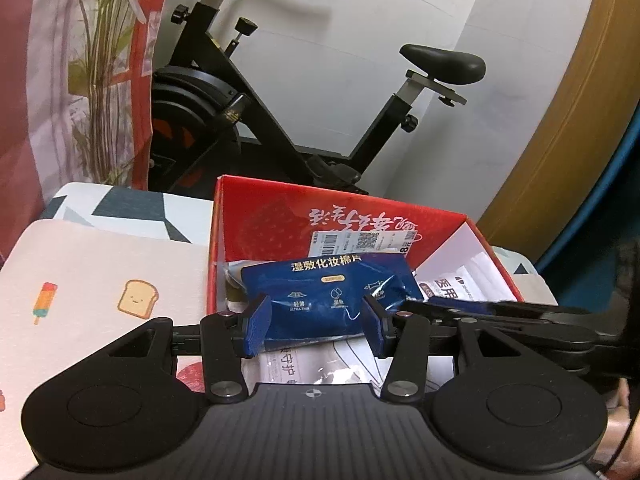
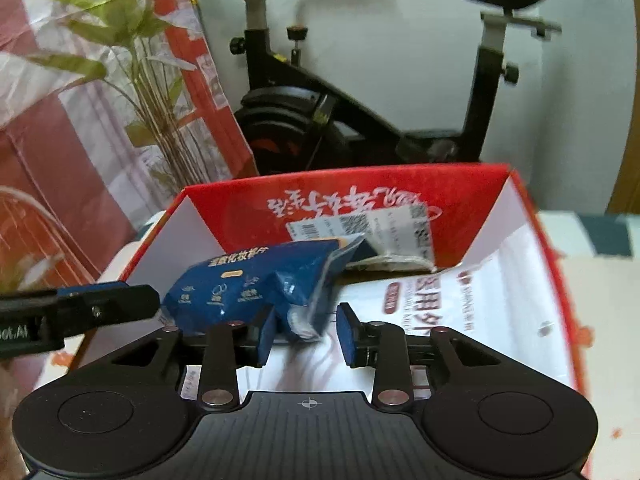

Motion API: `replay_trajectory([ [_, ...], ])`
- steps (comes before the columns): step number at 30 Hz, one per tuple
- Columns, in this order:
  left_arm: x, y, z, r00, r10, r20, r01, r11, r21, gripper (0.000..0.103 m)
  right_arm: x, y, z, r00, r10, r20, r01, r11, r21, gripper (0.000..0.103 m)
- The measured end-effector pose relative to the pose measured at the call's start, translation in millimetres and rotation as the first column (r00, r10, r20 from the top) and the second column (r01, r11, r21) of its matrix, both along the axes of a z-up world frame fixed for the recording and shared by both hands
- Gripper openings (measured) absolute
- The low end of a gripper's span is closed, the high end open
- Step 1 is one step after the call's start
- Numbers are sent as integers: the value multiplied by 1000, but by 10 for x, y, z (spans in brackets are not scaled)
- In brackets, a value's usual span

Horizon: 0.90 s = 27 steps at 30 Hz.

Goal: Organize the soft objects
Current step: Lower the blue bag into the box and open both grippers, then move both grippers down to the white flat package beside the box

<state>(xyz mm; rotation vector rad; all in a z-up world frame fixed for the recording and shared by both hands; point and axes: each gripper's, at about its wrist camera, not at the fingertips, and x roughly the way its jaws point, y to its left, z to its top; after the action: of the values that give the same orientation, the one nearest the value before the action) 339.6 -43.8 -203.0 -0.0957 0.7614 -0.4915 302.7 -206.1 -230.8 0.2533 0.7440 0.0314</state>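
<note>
Behind the red cardboard box [image 1: 280, 216] stands a black exercise bike [image 1: 304, 92] against a white wall, with a red-and-white bag of green plant stems [image 1: 100, 80] beside it; the box sits on a soft surface covered with a cartoon-print cloth [image 1: 100, 292].

The main risk, I think, is that the blue cotton-pad pack [image 1: 324, 300] slips or twists. It lies between the fingers of the left claw [image 1: 316, 326], which seem to rest on its two sides, so I judge that this claw grips it, though the hold is only on soft, slippery film. The right claw [image 2: 306, 330] stands half open around the crumpled end of the same pack; its right pad is clearly apart from the film, and whether the left pad touches I cannot tell. If it closes on the loose corner alone, the film could tear or pull out of the other claw, and the pack could fall outside the box. The two claws are also near each other, so a collision is possible.

The pack is dark blue with white print and a small yellow label, glossy and wrinkled, its end folded. It hangs just ahead of both claws, over a white packet with red lettering [image 2: 424, 292] inside the box
</note>
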Motion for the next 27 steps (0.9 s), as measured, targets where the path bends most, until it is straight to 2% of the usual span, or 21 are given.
replay_trajectory([
  [4,-78,20,21,1000,6,10,-6,1000,7,51,-220,-51,124,999,8,40,-8,1000,-9,33],
  [9,-275,52,63,999,-3,34,3,1000,17,52,-630,-68,273,992,38,117,-36,999,-23,43],
  [17,-932,280,65,994,-43,99,43,999,5,52,-1465,76,376,963,118,242,-107,992,-61,43],
  [21,-1263,396,-63,994,-38,100,37,999,16,52,-1826,178,277,958,107,264,-95,994,-58,43],
  [27,-1553,535,-387,1000,11,25,-10,999,-38,52,-2070,296,-123,972,79,224,-70,996,-47,43],
])
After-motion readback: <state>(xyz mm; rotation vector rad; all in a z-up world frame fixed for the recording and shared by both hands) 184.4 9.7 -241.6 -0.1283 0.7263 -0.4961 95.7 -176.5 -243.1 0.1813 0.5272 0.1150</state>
